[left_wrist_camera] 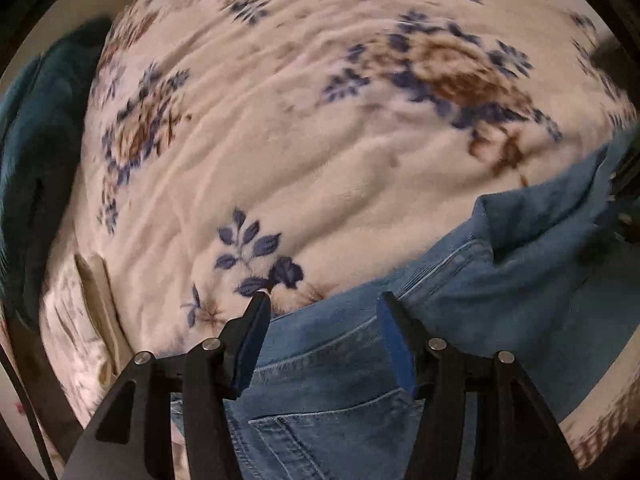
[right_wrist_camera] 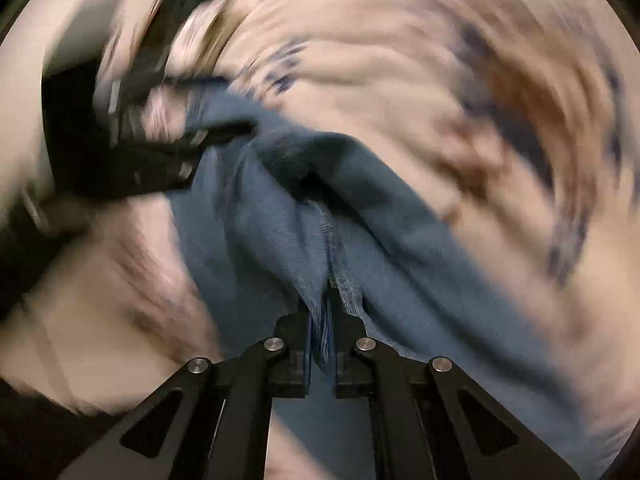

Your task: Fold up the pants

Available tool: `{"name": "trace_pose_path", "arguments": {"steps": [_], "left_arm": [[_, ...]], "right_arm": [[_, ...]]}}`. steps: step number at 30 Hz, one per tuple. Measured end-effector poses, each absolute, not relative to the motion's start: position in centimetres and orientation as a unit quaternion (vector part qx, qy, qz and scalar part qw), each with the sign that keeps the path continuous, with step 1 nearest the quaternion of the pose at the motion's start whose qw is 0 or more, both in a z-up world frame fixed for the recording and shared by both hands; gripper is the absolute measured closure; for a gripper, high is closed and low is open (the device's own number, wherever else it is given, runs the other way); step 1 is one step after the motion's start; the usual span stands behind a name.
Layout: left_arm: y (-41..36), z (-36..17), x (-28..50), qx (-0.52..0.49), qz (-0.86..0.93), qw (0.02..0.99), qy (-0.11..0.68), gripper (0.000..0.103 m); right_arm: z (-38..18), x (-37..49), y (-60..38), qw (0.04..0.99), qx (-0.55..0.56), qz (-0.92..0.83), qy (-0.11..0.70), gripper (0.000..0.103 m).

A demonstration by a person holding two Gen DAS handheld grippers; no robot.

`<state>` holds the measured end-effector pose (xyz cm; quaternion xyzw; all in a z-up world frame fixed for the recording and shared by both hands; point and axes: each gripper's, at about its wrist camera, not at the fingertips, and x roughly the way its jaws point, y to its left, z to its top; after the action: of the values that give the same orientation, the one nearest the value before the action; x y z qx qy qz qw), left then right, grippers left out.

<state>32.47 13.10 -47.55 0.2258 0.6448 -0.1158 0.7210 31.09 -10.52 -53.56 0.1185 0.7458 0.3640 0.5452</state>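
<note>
Blue denim pants (left_wrist_camera: 352, 364) lie on a white floral blanket (left_wrist_camera: 304, 152), with a back pocket and waistband below my left gripper (left_wrist_camera: 322, 300). The left gripper is open over the waistband edge, its jaws well apart and holding nothing. In the right wrist view, my right gripper (right_wrist_camera: 326, 312) is shut on a bunched fold of the pants (right_wrist_camera: 280, 232) and holds it lifted off the blanket. The left gripper (right_wrist_camera: 224, 132) shows there as a dark blurred shape at the far end of the cloth. The right wrist view is heavily motion-blurred.
A dark teal cloth (left_wrist_camera: 44, 128) lies along the blanket's left edge. A pale pillow or folded bedding (left_wrist_camera: 92, 312) sits at the lower left. The floral blanket (right_wrist_camera: 440, 100) spreads around the pants on all sides.
</note>
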Motion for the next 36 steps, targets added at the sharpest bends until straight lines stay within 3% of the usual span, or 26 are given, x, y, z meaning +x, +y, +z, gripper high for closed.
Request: {"name": "trace_pose_path", "arguments": {"steps": [5,8,10,11,16,22,24,27,32,36], "left_arm": [[12.4,-47.3,33.1,0.203,-0.117,0.720,0.654,0.050],[11.1,-46.7,33.1,0.205,-0.134,0.719,0.650,0.050],[10.3,-46.5,33.2,0.189,-0.155,0.715,0.655,0.050],[9.8,-46.4,33.2,0.179,-0.165,0.711,0.660,0.050],[6.0,-47.4,35.0,0.146,-0.224,0.665,0.697,0.050],[1.2,-54.2,36.4,0.246,-0.256,0.528,0.771,0.050],[0.4,-54.8,35.9,0.292,-0.248,0.525,0.760,0.048],[-1.1,-51.6,34.5,0.323,-0.268,0.577,0.701,0.050],[-2.1,-45.4,31.4,0.287,-0.350,0.635,0.626,0.046],[-4.0,-48.4,28.4,0.329,-0.378,0.582,0.640,0.044]], "right_arm": [[-55.4,31.2,-11.2,0.562,0.125,0.282,0.768,0.095],[-53.9,31.3,-11.8,0.574,0.106,0.297,0.756,0.073],[-52.2,32.5,-12.7,0.594,0.093,0.299,0.741,0.045],[-51.6,33.0,-13.8,0.603,0.093,0.294,0.735,0.042],[-50.4,35.0,-17.2,0.619,0.087,0.254,0.738,0.042],[-49.9,34.0,-15.4,0.625,0.082,0.276,0.725,0.042],[-50.0,33.5,-14.3,0.631,0.084,0.273,0.721,0.042],[-50.2,33.6,-14.2,0.655,0.107,0.246,0.707,0.042],[-49.7,33.5,-17.7,0.665,0.119,0.222,0.703,0.042],[-49.4,33.7,-19.8,0.651,0.114,0.211,0.720,0.042]]}}
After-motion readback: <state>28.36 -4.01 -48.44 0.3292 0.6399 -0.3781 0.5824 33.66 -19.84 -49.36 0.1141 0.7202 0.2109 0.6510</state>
